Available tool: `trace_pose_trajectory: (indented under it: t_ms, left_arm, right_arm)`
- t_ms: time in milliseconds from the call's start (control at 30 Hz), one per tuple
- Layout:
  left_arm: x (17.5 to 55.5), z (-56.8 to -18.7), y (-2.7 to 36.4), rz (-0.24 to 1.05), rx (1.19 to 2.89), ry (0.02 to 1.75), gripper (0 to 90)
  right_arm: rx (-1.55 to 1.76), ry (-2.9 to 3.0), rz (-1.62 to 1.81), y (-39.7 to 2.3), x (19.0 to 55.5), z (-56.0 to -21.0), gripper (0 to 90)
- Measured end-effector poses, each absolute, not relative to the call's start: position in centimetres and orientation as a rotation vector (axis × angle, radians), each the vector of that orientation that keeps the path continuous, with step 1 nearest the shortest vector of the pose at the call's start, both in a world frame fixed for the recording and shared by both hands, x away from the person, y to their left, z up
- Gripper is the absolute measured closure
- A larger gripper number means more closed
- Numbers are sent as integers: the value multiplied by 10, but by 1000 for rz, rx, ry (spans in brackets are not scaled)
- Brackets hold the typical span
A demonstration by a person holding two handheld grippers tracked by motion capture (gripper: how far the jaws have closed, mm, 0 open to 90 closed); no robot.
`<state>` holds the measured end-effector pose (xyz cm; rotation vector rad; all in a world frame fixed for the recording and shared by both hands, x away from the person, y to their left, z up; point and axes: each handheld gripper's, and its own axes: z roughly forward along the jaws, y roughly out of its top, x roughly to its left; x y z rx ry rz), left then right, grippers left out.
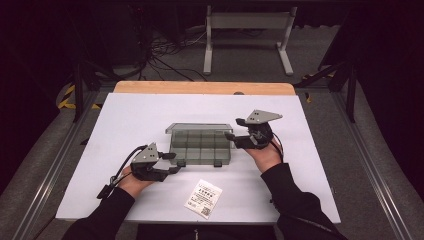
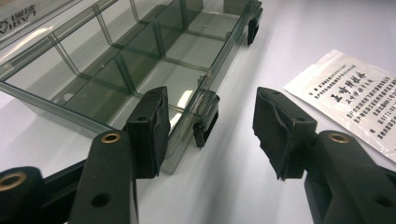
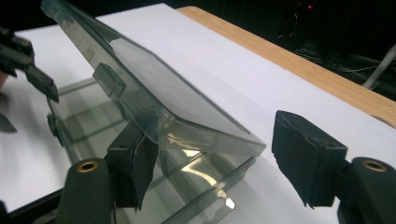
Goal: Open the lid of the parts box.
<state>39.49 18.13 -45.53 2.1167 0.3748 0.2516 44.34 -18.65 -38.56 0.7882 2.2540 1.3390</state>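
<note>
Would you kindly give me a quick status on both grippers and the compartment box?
Left gripper open at box's front latch. Right gripper open at lid's corner. Compartment box open, lid raised. Paper packet lies clear.

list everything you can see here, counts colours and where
compartment box: one, smoky clear plastic, lid raised, table centre
latches: two, black, box's near edge
paper packet: one, white with black print, near the front edge
table: one, white top, wooden far edge
metal frame: one, grey, floor beyond
left gripper: one, black, open beside the box's near-left corner
right gripper: one, black, open at the box's right end
hands: two, dark sleeves
</note>
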Motion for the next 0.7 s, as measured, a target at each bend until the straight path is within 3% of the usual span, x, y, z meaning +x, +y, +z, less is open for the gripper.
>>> trace_pose_trajectory:
  t_ms: [700]
  left_arm:
    - [396, -456, 183, 220, 2107, 375, 449]
  right_arm:
    - [777, 2249, 1357, -180, 480, -368, 497]
